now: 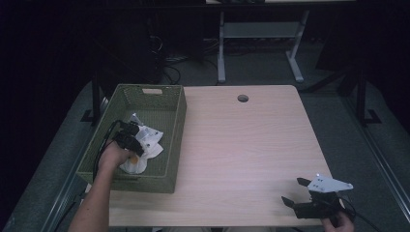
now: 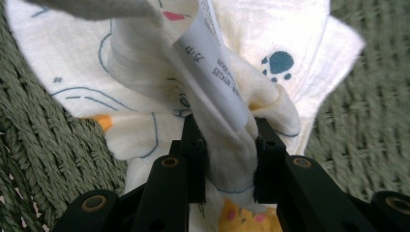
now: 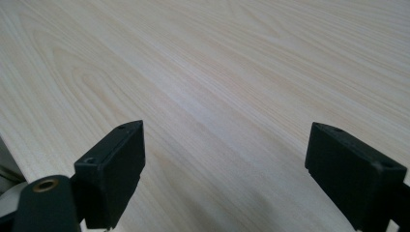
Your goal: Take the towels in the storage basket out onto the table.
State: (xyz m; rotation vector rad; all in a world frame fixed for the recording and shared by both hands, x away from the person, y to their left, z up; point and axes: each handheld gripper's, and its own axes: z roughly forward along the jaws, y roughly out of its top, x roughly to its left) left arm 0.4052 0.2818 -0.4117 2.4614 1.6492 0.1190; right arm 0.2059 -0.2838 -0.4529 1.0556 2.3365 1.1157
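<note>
My left gripper point(image 1: 134, 137) down inside green woven basket point(image 1: 176, 126) at left side of table point(image 1: 241, 145). Jaws clamped tight on bunched fold of white printed cloth point(image 2: 227, 145), paper care label point(image 2: 212, 72) sticking up just past jaws. Rest of cloth point(image 1: 145, 147) lies crumpled on basket floor, near my side. My right gripper point(image 1: 296, 191) low over bare wood at near right corner, jaws spread wide, nothing between them, well apart from basket.
</note>
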